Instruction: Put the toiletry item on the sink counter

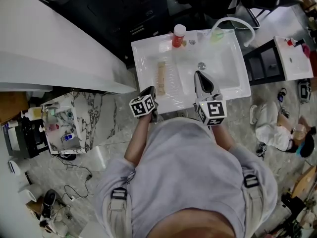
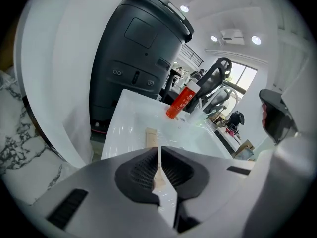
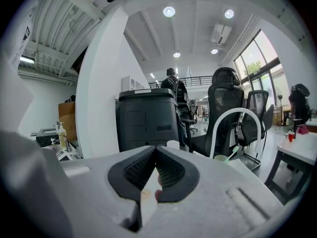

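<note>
1. White moulded sink unit [image 1: 148, 53], one piece: a basin in the middle and a flat counter ledge on each side. The person stands close against its front edge.
2. White arched faucet [image 1: 237, 21] rises at the back right corner. It also shows in the right gripper view [image 3: 233, 128].
3. Right gripper [image 1: 199, 76], grey body with black ribbed pads, is held over the basin near the drain. Its own view [image 3: 155, 155] shows the jaws meeting at the tips with nothing between them.
4. Left gripper [image 1: 148, 90], of the same build, hovers over the left ledge at the front. Its jaws are together except for a thin slit [image 2: 158, 155]. The beige sliver in that slit reads as the tube seen beyond, not as something held. Judged empty.
5. Red plastic bottle with a white cap [image 1: 178, 36] stands upright on the back ledge, well apart from both grippers [image 2: 181, 102].
6. Pale green cup holding a toothbrush [image 1: 216, 33] stands on the back ledge by the faucet foot.
7. Slim beige toiletry tube [image 1: 161, 77] lies flat and lengthwise on the left ledge, just beside and beyond the left gripper's tips [image 2: 151, 137].
   - Step in hand, as a judgement: placement looks complete, since the tube rests on the counter and neither gripper has hold of it.
   - Next move calls for lifting the left gripper straight up and away. The closed tips must stay clear of the tube's near end so it is not nudged toward the basin.
</note>
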A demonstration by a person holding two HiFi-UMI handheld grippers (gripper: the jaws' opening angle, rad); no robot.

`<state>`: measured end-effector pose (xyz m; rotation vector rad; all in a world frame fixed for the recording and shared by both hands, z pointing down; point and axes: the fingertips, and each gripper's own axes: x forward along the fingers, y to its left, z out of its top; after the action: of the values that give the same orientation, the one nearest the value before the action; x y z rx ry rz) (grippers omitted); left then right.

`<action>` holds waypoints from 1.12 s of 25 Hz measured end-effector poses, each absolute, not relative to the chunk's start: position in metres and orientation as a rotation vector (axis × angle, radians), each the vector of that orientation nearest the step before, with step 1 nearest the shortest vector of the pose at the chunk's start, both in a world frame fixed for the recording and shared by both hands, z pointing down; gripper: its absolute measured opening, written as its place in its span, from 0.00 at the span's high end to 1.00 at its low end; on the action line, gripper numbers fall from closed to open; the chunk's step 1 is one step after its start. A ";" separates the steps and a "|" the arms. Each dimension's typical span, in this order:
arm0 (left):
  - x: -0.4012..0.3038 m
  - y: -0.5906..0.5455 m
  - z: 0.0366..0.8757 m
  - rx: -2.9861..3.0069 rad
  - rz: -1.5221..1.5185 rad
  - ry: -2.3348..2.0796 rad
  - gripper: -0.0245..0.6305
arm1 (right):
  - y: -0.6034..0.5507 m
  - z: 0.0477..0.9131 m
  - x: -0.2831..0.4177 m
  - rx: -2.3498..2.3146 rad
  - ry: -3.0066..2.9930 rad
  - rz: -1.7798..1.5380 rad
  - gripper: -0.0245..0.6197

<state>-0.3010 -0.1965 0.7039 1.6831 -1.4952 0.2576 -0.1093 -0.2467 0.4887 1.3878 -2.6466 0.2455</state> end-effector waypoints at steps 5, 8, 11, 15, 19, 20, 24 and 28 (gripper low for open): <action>-0.302 -0.199 0.691 1.711 0.261 -1.529 0.94 | -0.248 0.487 -0.113 1.370 -2.658 0.244 0.95; -0.303 -0.201 0.682 1.727 0.251 -1.561 0.94 | -0.248 0.487 -0.113 1.364 -2.664 0.243 0.95; -0.306 -0.205 0.670 1.747 0.235 -1.602 0.95 | -0.249 0.486 -0.114 1.358 -2.668 0.241 0.95; -0.309 -0.209 0.652 1.770 0.206 -1.651 0.95 | -0.250 0.485 -0.115 1.345 -2.677 0.242 0.95; -0.312 -0.216 0.629 1.802 0.174 -1.701 0.95 | -0.254 0.483 -0.117 1.333 -2.689 0.244 0.95; -0.313 -0.217 0.623 1.809 0.166 -1.715 0.95 | -0.256 0.482 -0.118 1.330 -2.694 0.245 0.95; -0.318 -0.221 0.602 1.824 0.114 -1.769 0.95 | -0.258 0.478 -0.120 1.321 -2.712 0.243 0.95; -0.322 -0.222 0.580 1.848 0.067 -1.820 0.95 | -0.259 0.476 -0.119 1.315 -2.722 0.240 0.95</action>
<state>-0.3217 -0.2218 0.5799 1.8480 -1.8204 0.0667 -0.1189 -0.2589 0.4758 1.3146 -2.7219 0.2403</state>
